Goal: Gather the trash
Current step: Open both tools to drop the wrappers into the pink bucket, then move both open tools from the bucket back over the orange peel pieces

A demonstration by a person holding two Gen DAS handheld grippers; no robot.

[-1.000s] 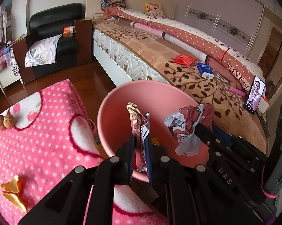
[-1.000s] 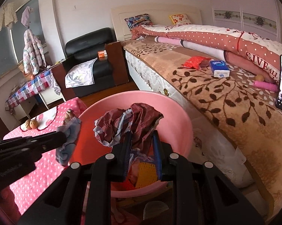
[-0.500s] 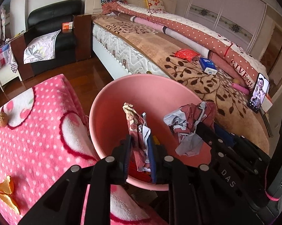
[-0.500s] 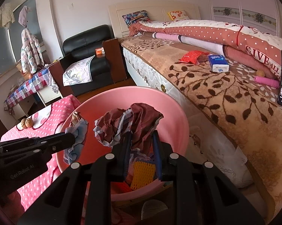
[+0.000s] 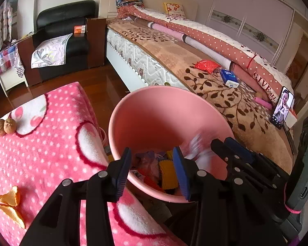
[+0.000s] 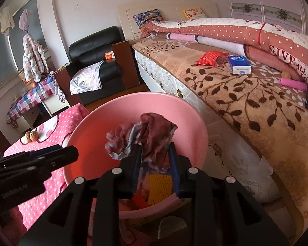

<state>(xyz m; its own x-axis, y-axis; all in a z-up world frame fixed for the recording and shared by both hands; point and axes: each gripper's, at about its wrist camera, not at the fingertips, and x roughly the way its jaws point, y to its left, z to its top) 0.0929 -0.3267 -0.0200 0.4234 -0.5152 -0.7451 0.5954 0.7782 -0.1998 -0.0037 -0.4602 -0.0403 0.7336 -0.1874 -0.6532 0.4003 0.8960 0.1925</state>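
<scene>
A home bedroom; made bed [image 5: 174, 47], wardrobe [image 5: 252, 10], black armchair [image 5: 66, 20].

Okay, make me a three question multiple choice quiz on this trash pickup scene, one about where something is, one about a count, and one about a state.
1. Where does the blue tissue pack lie?
A. on the black armchair
B. on the bed's leaf-patterned blanket
C. in the pink bin

2. How many walnuts sit on the pink dotted blanket?
A. two
B. four
C. none

3. What is between the fingers of the left gripper?
A. a crumpled wrapper
B. an orange peel
C. nothing; they stand apart over the pink bin

Answers:
1. B: the pack rests on the brown leaf print next to a red wrapper.
2. A: a pair sits side by side near the blanket's far edge.
3. C: its jaws have just been opening, and only trash down in the bin shows through the gap; the right gripper has the crumpled maroon wrapper between its fingers.
</scene>
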